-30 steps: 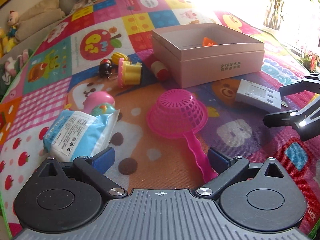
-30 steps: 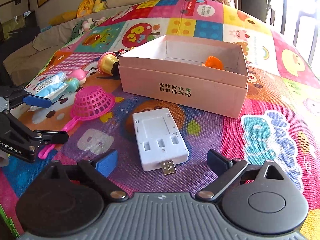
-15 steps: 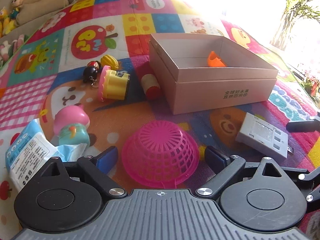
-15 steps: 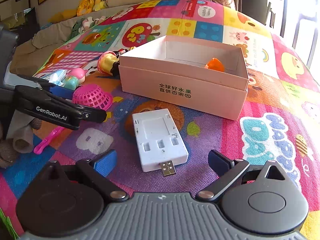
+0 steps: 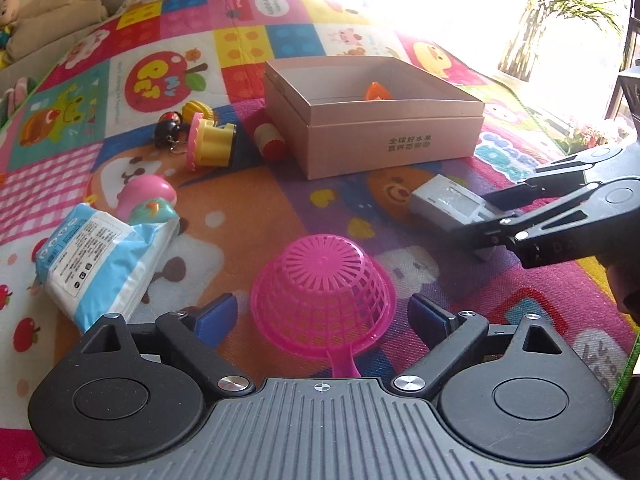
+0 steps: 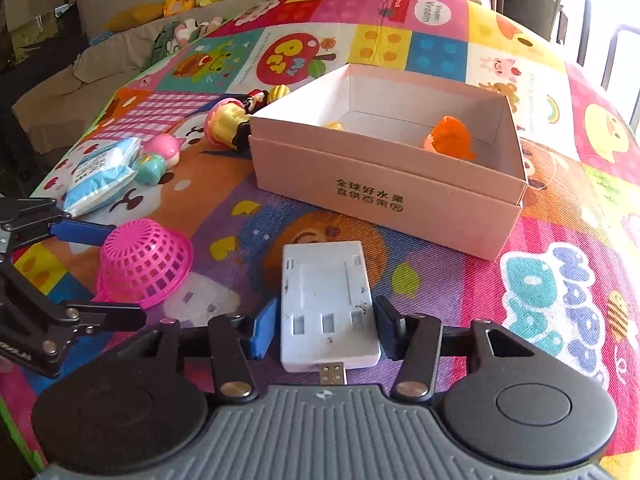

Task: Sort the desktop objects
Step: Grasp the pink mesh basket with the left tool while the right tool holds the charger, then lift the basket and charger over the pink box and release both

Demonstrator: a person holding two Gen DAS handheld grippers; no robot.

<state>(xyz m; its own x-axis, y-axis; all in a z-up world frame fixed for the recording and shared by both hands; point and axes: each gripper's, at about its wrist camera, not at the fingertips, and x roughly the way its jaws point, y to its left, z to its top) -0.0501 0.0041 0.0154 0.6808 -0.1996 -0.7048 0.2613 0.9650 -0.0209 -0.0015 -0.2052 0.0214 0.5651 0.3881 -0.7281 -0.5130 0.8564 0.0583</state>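
A pink plastic strainer lies upside down on the play mat between the open fingers of my left gripper; it also shows in the right wrist view. My right gripper is shut on a white USB charger, one pad against each long side; it also shows in the left wrist view. An open pink cardboard box stands behind it with an orange toy inside.
Left of the box lie a yellow-and-pink toy, a red-and-white cylinder, a black keychain, a pink-and-teal squishy and a blue tissue pack. Cushions and plush toys line the far edge.
My right gripper moved forward and closed on the white charger. My left gripper shifted so the strainer sits centred between its open fingers.
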